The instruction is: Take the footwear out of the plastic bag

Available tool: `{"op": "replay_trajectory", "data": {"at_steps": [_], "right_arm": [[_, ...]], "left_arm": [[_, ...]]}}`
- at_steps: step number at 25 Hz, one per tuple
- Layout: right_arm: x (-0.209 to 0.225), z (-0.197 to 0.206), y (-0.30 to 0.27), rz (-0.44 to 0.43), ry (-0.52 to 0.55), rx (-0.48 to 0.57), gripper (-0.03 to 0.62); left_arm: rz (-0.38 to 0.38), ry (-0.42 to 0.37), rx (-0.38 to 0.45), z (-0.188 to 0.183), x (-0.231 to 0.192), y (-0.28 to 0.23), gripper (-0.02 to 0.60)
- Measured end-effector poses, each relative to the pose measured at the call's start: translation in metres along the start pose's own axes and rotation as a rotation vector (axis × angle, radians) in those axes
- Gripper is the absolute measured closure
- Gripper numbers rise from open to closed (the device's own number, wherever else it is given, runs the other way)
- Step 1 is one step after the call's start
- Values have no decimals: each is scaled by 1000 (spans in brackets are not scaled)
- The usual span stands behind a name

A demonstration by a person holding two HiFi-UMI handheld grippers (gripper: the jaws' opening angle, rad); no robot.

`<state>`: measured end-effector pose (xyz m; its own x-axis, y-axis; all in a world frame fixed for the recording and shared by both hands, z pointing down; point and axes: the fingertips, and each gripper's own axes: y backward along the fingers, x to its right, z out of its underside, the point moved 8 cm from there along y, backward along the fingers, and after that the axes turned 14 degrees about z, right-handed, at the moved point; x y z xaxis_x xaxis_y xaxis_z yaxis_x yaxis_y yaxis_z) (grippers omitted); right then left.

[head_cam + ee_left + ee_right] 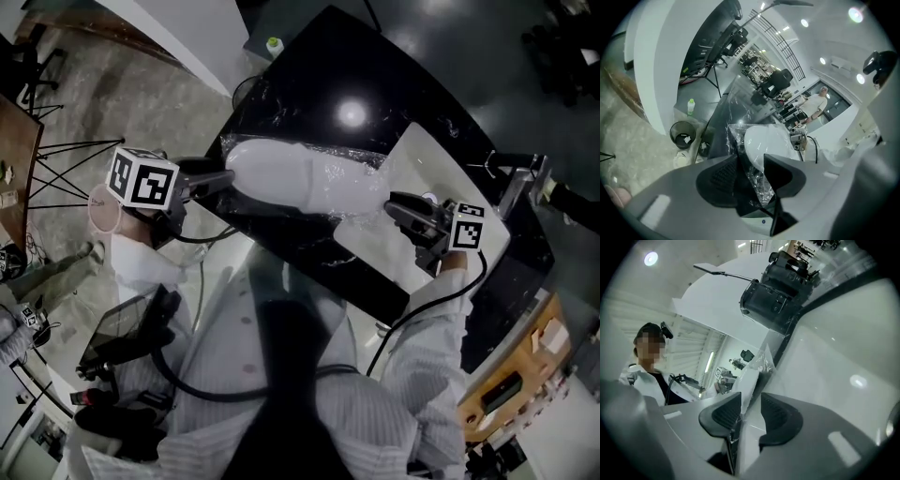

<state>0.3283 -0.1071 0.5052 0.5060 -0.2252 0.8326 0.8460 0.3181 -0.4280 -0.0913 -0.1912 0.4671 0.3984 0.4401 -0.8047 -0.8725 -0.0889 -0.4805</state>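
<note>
Left tongs (751, 159) and right tongs (751, 397) agape astride plastic bag (361, 169), footwear (277, 173) hazy within.

Both arms out in front, pale striped sleeves. Left arm (136, 258) bent, forearm angled out to the person's left. Right arm (439, 323) reaches forward, elbow slightly bent.

Left tongs (228, 178) (751, 174) held level, tips pointing across toward the right side, marker cube (142, 178) facing up. Jaws stand wide apart, gap clear between the pads.

Right tongs (394, 204) (750, 416) point back toward the left pair, so the two sets face each other, well apart. Jaws parted, a somewhat narrower gap.
</note>
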Motion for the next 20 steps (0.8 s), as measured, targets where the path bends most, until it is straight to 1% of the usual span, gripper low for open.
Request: {"op": "replay_trajectory", "data": {"at_steps": [2, 6, 10, 13, 16, 20], "right_arm": [[-1, 0, -6, -57, -7, -16, 448], [-8, -6, -19, -129, -3, -17, 460], [-11, -10, -26, -158, -5, -27, 465], [-19, -12, -23, -189, 2, -17, 481], [-39, -16, -15, -231, 40, 13, 482], [-70, -26, 2, -269, 109, 76, 479]], "left_arm": [[10, 2, -4, 0, 1, -1, 411], [44, 2, -2, 1, 3, -11, 440], [38, 13, 5, 1, 1, -13, 464], [50, 15, 39, 0, 6, -7, 493], [87, -16, 99, -5, 21, 5, 513], [131, -89, 156, -12, 46, 21, 518]]}}
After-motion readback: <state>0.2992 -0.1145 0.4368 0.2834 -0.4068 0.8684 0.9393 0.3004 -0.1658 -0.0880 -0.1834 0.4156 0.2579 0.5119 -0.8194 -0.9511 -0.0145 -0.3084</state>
